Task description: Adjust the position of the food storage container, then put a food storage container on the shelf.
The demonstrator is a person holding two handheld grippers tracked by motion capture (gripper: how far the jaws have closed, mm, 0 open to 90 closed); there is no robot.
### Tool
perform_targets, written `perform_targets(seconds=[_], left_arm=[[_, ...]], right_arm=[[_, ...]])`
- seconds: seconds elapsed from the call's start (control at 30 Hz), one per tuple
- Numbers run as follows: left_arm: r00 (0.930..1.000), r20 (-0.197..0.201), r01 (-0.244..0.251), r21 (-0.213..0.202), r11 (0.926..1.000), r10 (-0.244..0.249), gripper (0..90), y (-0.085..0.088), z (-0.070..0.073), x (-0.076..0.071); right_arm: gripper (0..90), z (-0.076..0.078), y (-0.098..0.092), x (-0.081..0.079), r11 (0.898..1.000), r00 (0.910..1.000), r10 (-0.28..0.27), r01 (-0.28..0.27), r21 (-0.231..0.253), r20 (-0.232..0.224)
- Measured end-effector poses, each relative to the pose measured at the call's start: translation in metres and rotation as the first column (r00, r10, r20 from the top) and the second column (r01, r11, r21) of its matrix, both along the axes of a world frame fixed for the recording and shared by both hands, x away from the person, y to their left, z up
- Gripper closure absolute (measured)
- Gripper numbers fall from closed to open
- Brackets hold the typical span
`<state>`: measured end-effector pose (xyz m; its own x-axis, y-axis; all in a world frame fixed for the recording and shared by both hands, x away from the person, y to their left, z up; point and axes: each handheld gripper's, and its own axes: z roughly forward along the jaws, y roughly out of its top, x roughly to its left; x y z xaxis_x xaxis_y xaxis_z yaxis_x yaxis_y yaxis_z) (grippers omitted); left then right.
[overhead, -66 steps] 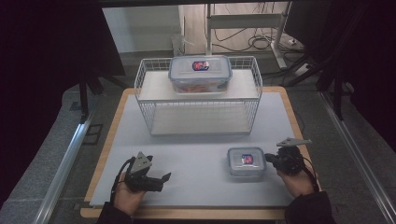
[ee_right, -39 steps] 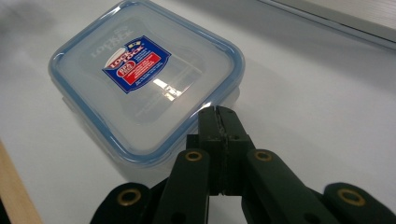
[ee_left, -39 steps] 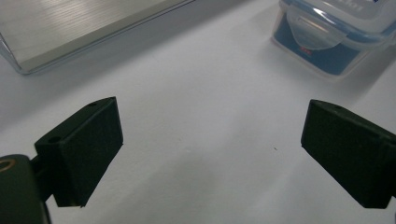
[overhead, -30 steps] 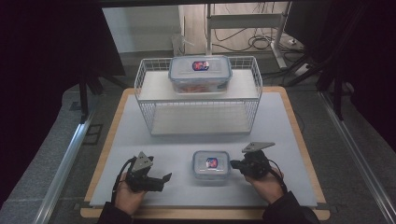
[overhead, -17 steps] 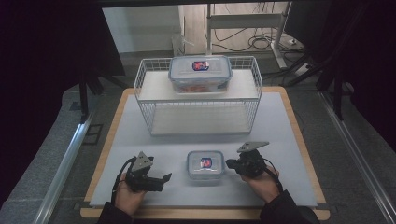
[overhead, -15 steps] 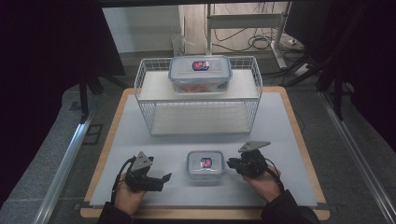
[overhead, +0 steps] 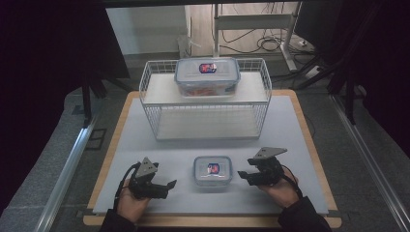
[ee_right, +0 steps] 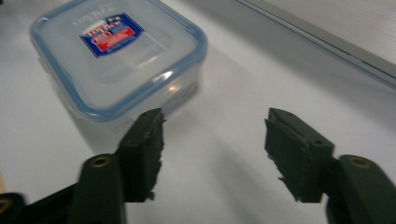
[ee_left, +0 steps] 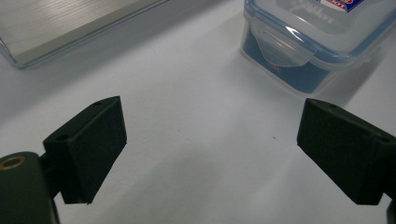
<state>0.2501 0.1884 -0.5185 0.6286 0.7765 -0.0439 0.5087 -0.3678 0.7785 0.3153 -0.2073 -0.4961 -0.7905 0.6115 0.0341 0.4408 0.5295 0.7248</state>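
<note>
A: Near the front edge of the tabletop (overhead: 290,125), about midway along it, sits the small lidded container (overhead: 212,171). Flat on the board, lid clipped on, red-and-blue label up.

B: Right gripper (overhead: 245,176)?

A: Just right of the container, jaws pointing at its right side. They've just been opening and now stand partly apart with nothing between them. In the right gripper view the container (ee_right: 119,60) lies ahead and left of the right gripper (ee_right: 215,149), clear of the near jaw tip. So released, I'd say.

B: Left gripper (overhead: 168,185)?

A: Left of the container, a bit farther off than the right one. Jaws wide apart, empty. In the left gripper view the left gripper (ee_left: 210,154) has bare board between its jaws, and the container (ee_left: 313,46) is ahead and to the right, latch tab facing it.

B: Container's long axis?

A: Hard to call, close to square from above; maybe slightly longer front-to-back. Not sure.

B: Anything else?

A: White wire rack (overhead: 205,104) toward the back edge, with a larger lidded container (overhead: 207,76) on its top shelf. Well apart from both grippers.

B: Next move turns on?

A: My guess: the container lies between the two grippers, right one nearer, either would close in sideways.
</note>
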Motion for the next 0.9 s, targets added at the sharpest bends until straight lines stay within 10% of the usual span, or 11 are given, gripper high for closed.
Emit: perform_targets(seconds=[0.33,0.9], left_arm=[[0.9999,0.013,-0.002,0.027,0.9996,0.002,7.3,-0.001,-0.003,0.0],[0.9995,0.031,0.005,0.001,1.0,-0.005,4.7,0.002,-0.004,0.002]], right_arm=[[10.1,-0.007,-0.012,0.005,0.999,0.9991,-0.041,0.041,0.02,0.013],[5.2,-0.01,-0.014,0.008,0.997,0.9974,-0.072,0.072,0.006,0.007]])
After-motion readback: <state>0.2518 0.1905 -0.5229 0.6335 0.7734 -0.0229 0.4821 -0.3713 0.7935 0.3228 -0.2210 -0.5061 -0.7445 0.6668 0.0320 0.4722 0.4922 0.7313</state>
